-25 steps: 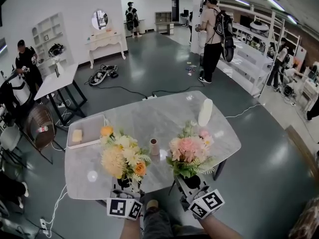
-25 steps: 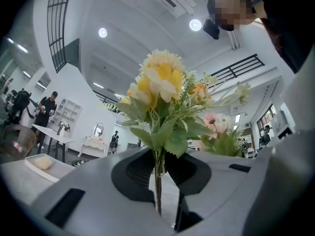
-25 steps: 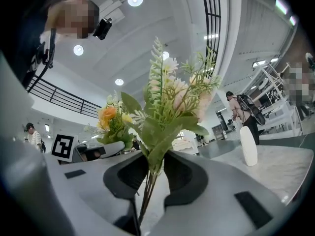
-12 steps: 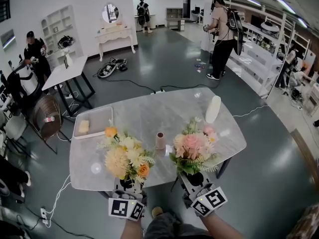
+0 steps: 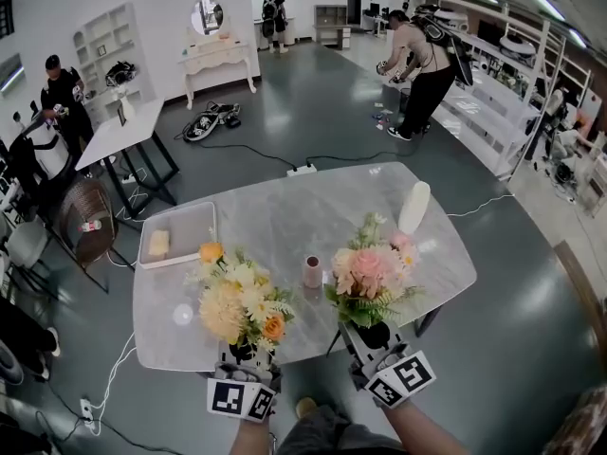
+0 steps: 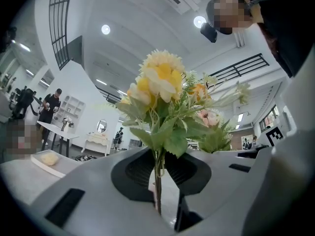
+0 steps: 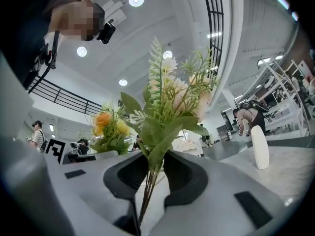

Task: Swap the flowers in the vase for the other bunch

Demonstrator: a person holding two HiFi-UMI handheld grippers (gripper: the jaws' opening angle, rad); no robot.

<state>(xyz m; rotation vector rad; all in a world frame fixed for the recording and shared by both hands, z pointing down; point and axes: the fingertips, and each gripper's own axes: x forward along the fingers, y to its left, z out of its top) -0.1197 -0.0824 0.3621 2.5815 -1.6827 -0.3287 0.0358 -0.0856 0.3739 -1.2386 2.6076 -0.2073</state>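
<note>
In the head view my left gripper (image 5: 243, 351) is shut on the stems of a yellow-and-orange flower bunch (image 5: 237, 301), held upright over the near edge of the marble table (image 5: 275, 216). My right gripper (image 5: 368, 336) is shut on the stems of a pink flower bunch (image 5: 369, 271), also upright. A small pinkish vase (image 5: 312, 271) stands empty on the table between the two bunches. A tall white vase (image 5: 414, 207) stands further right. In the left gripper view thin stems (image 6: 158, 181) pass between the jaws of the left gripper (image 6: 158, 173). In the right gripper view the pink bunch's stems (image 7: 146, 188) are clamped likewise, with the white vase (image 7: 260, 147) beyond.
A white tray (image 5: 180, 222) with a yellow sponge-like block (image 5: 158, 243) lies at the table's far left. A brown chair (image 5: 81, 227) and a white desk (image 5: 119, 140) stand left of the table. Cables and a power strip (image 5: 302, 170) lie on the floor behind; several people stand about.
Both grippers and their bunches stay where they were over the near table edge. The head view has shifted slightly. A person in the background has bent forward.
</note>
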